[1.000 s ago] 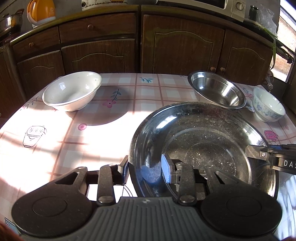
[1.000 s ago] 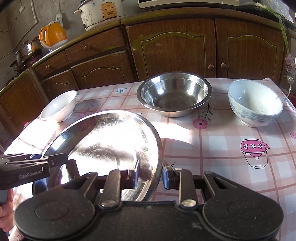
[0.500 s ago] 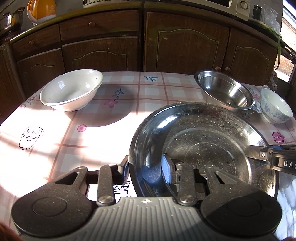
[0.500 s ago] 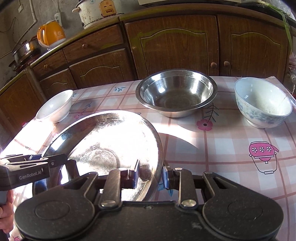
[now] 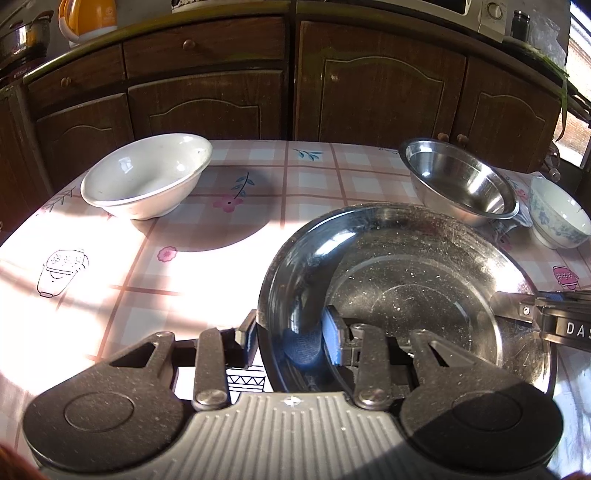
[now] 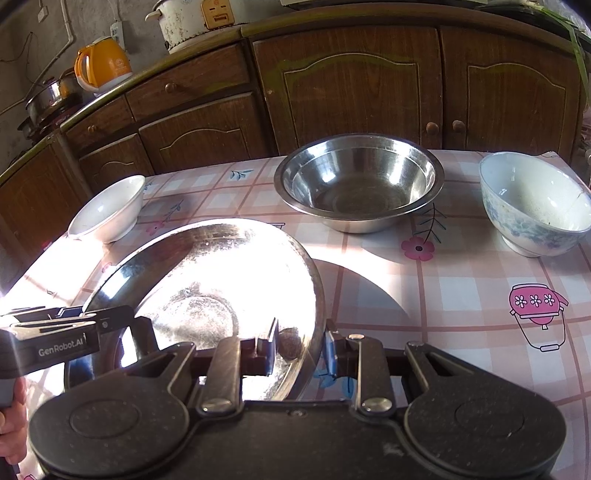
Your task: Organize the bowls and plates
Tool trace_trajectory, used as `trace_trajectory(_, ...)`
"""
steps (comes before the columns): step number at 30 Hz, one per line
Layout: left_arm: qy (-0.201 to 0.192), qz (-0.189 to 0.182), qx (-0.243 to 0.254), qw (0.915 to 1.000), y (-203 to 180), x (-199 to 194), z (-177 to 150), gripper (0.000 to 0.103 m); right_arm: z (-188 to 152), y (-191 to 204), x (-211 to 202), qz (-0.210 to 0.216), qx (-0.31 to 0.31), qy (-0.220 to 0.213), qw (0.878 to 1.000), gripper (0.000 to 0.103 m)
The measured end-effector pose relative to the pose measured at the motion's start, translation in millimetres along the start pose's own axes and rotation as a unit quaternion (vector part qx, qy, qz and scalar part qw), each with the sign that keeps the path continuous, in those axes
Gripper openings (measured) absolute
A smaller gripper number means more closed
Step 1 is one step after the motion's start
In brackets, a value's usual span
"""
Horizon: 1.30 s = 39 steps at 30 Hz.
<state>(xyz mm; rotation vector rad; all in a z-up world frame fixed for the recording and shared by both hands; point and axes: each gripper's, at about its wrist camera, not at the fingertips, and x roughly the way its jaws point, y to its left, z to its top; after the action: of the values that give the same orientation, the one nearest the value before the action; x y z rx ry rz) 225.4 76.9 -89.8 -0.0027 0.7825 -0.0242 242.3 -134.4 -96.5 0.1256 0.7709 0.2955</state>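
A large steel plate [image 5: 424,280] hangs a little above the table, held by both grippers. My left gripper [image 5: 290,334] is shut on its left rim, one finger inside, one outside. My right gripper [image 6: 301,349] is shut on its right rim; the plate also shows in the right wrist view [image 6: 207,295]. A white bowl [image 5: 147,177] stands at the far left. A steel bowl [image 6: 358,181] stands at the back middle. A blue-patterned bowl [image 6: 535,210] stands at the right.
The table has a pink checked cloth [image 6: 461,288]. Brown cabinets [image 5: 380,77] run behind it. An orange kettle [image 6: 101,64] and a rice cooker [image 6: 192,22] sit on the counter.
Both grippers and the plate have risen and drawn back slightly; the bowls sit lower and farther in the views. The grips have not changed.
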Motion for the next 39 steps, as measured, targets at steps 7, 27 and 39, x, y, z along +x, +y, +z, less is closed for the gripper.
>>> trace_trajectory(7,0.010,-0.003,-0.003,0.9999,2.2,6.8,-4.7,0.036,-3.5,1.5,6.7,-0.003,-0.004,0.008,1.000,0.032)
trace_trajectory(27,-0.031,0.036,0.010,0.9988,-2.3,-14.3,-1.5,0.074,-1.1,-4.2,-11.6,-0.028,-0.022,-0.018,0.999,0.060)
trace_trajectory(39,-0.065,0.029,0.026,0.9971,-19.5,-45.7,35.2,0.081,25.6,-16.6,-43.9,-0.031,-0.022,-0.045,0.998,0.067)
